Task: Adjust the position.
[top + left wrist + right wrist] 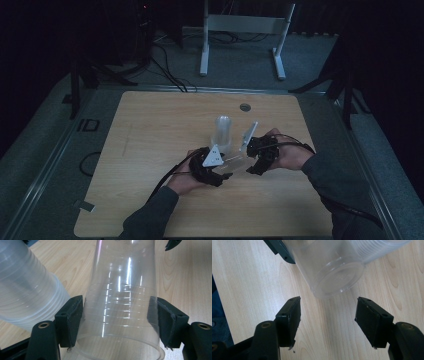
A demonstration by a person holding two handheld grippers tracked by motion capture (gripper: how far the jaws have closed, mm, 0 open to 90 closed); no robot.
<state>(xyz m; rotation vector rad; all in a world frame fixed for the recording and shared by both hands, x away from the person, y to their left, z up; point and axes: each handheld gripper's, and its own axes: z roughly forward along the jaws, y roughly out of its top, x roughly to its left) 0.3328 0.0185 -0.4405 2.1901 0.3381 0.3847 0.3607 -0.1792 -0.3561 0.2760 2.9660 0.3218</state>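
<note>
A single clear plastic cup (122, 302) lies on its side just above the wooden table, and my left gripper (116, 302) is shut on it near its rim, both pads pressing its wall. In the high view that cup (239, 163) lies between my left gripper (227, 171) and my right gripper (254, 161). My right gripper (328, 300) stands open, facing the cup's closed bottom (337, 277), which sits just beyond its pads without touching them. A stack of clear cups (223, 132) stands upside down right behind the left gripper.
The stack of cups (25, 290) sits close on the left of the held cup. The wooden table (150, 140) has a small round grommet (244, 107) near its far edge. White stand legs (204, 50) rise on the floor beyond.
</note>
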